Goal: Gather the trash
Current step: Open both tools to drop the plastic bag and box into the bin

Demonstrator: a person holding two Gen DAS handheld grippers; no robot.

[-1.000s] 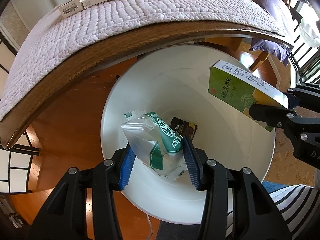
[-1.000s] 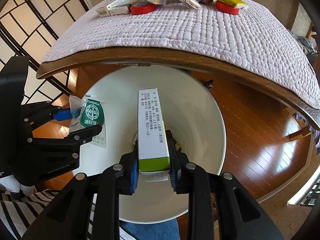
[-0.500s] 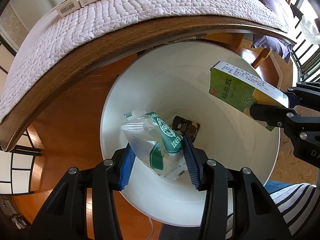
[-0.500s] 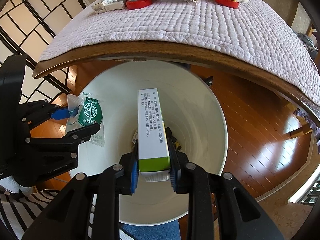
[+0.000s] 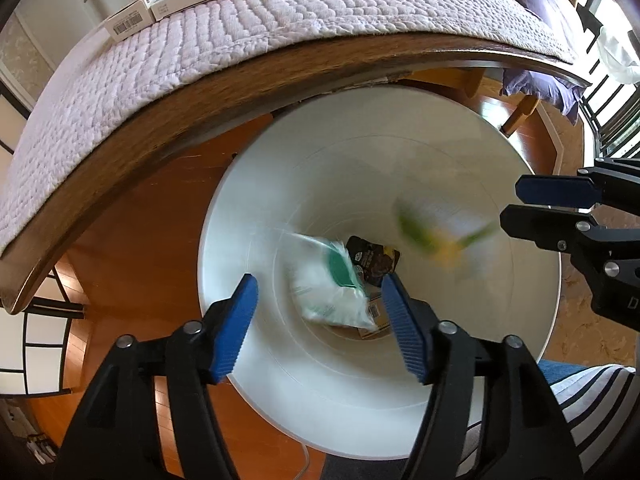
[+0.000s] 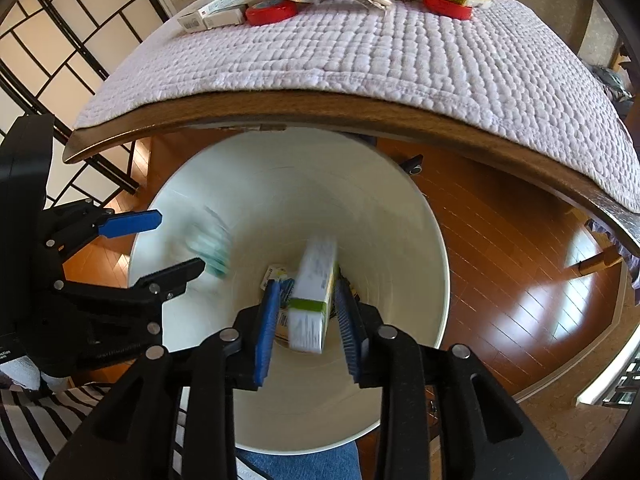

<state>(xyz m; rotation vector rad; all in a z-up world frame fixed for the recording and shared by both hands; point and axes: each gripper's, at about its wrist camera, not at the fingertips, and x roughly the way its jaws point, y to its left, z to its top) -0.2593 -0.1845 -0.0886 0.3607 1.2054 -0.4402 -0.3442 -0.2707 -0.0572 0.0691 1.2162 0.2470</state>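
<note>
Over the white bin [image 5: 520, 340], my left tongs [image 5: 316, 320] are opening, the blurred plastic packet [image 5: 328, 292] loose below them. My right tongs [image 6: 308, 320] are opening too, the green box [image 6: 312, 296] slipping free between them.

Glossy orange-brown wooden plank floor [image 6: 500, 240], bright window glare at 4 o'clock. Curved dark wooden table edge [image 5: 200, 104] under a quilted pale lilac cloth [image 6: 400, 60] at 12 o'clock. Black-framed paper lattice screen [image 6: 72, 40] at 10 o'clock.
</note>
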